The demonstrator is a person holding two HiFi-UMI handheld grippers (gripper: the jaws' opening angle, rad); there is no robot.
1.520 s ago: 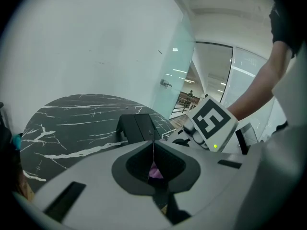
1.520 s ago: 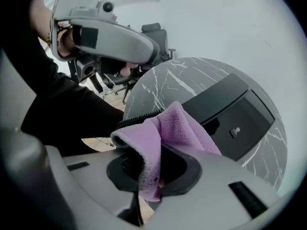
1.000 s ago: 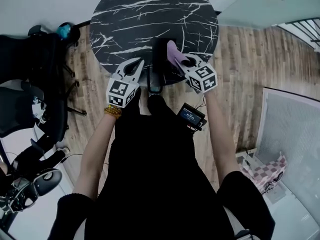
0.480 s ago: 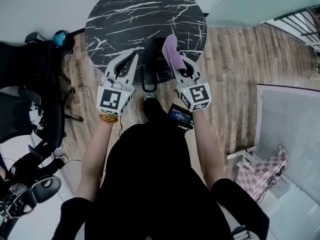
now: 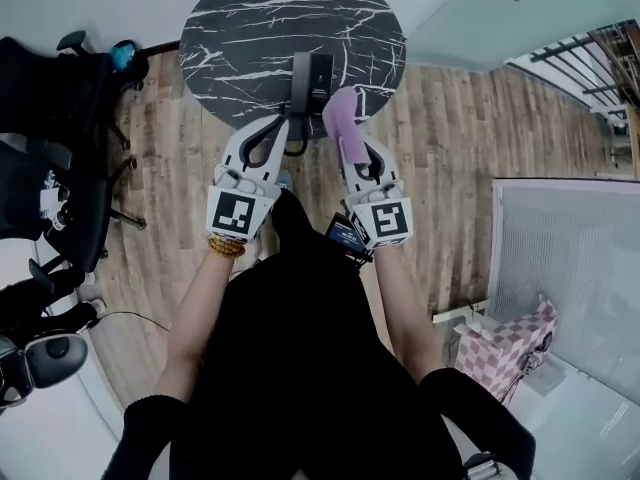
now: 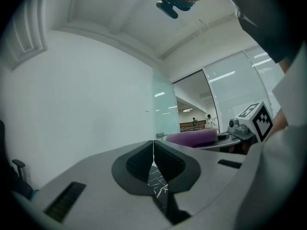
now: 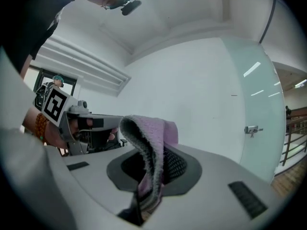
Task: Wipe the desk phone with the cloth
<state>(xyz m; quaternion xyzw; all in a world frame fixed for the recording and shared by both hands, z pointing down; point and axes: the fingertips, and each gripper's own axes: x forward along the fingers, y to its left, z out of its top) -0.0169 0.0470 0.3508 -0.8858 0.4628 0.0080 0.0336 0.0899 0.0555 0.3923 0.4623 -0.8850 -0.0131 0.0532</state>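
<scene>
Purple cloth [image 7: 148,145] is clamped in my right tongs [image 7: 152,169]. It's pinched between the two dark pads, with a folded loop standing up above the jaws and the rest hanging down below them. In the head view the cloth sticks out toward 12 o'clock from those tongs, and its far end is just beside the desk phone [image 5: 311,76] at the phone's 5 o'clock. Can't tell if it touches.

The phone is dark and upright-looking. It sits on the black marble table [image 5: 240,28] right at the table's 6 o'clock edge, with a dark cord [image 5: 292,148] looping down off that edge.

My left tongs [image 6: 153,163] are closed with nothing in them. The pads meet in a thin line, and a sliver of the marbled tabletop shows below them. In the head view their tips lie at the phone's 7 o'clock, over the table rim and next to the cord.

Both tongs are side by side, near each other and angled toward 12 o'clock. Each gripper view catches the other's marker cube off to one side, plus a pale wall [image 6: 86,95] ahead. There's a beaded bracelet [image 5: 226,249] on my left wrist.

Wood floor [image 5: 455,138] lies around the table. Black office chairs [image 5: 50,158] are at 9 o'clock, well apart from the table. A small dark device with a lit screen [image 5: 346,238] is at my waist, just under the right tongs.
</scene>
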